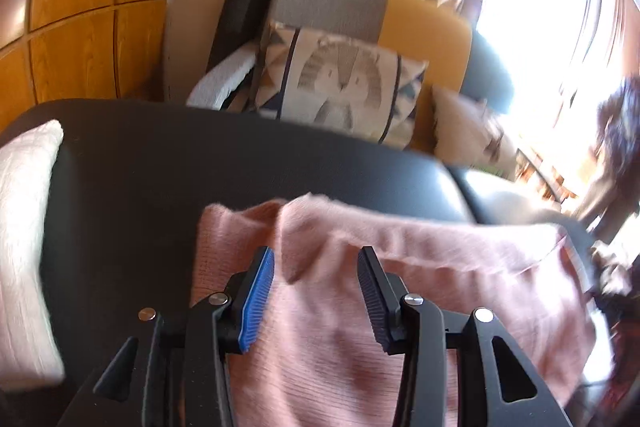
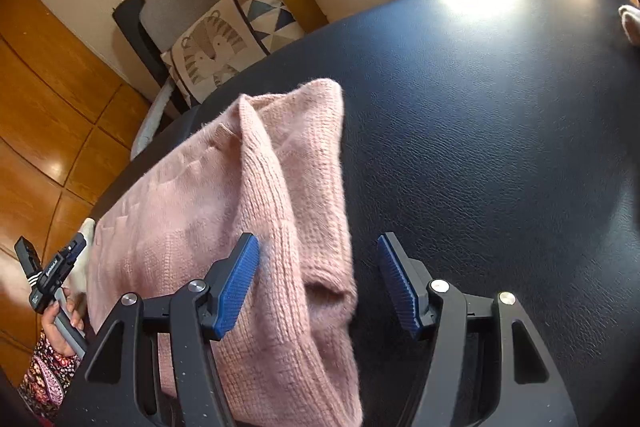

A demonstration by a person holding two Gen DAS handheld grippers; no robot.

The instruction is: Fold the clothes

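Both grippers' fingers, left (image 1: 316,259) and right (image 2: 318,247), gape empty over pink sweater (image 2: 248,187) (cushions (image 2: 216,55) behind table (image 2: 500,131)).

I saw the pink knitted sweater (image 2: 224,211) lying partly folded on the dark leather surface (image 2: 500,147), one ribbed sleeve apparently laid across its body, cuff opening toward me.

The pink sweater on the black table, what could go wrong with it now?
1. The sleeve is draped loosely over the pink sweater; it may slip and undo the fold.
2. The right tongs stand open right over the sleeve's end, so pulling away could snag the fuzzy knit.
3. The sweater's corner lies near the edge of the black table, so a tug might drag it off.
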